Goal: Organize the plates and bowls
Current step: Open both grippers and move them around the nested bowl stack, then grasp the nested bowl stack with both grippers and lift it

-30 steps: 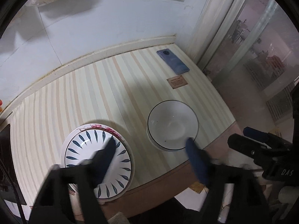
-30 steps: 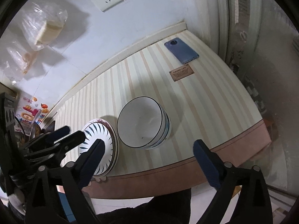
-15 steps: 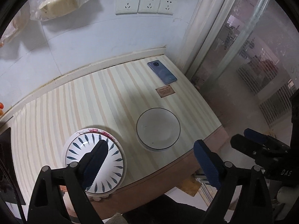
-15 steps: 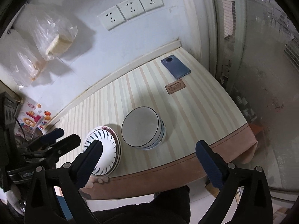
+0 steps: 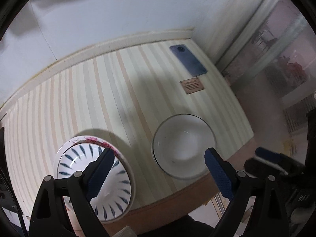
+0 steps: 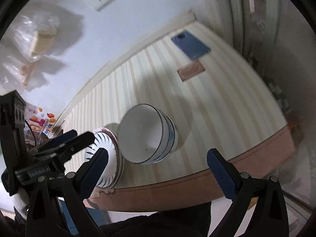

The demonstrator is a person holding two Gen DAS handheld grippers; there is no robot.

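— Plates first, on the left: the plate stack (image 5: pixel 94 179) with the blue leaf pattern sits near the front edge of the striped table (image 5: pixel 98 102), a pink-flowered rim showing under the top one.

— And the left gripper (image 5: pixel 158 173)?

— Its jaws are spread wide and hold nothing. One blue finger hangs over the plate stack, the other over the near rim of the bowl stack (image 5: pixel 183 146). I cannot tell its height above them.

— So the bowls sit just to the right of the plates?

— Yes, nested white bowls with a dark rim line. In the right wrist view the plate stack (image 6: pixel 110 156) and the bowl stack (image 6: pixel 148 136) look touching or nearly so. The right gripper (image 6: pixel 158 173) is also wide open and empty, held back at the table's front edge.

— What might go wrong?

— Both stacks are close to the edge, so a sideways nudge from a finger could push one off. The bowls are tall and glazed; pinching the rim at an angle might let them slip or tip into the plates.

— Anything further right?

— A blue phone (image 5: pixel 188 60) and a small brown card (image 5: pixel 191 86) lie at the far right corner, well apart from the crockery.
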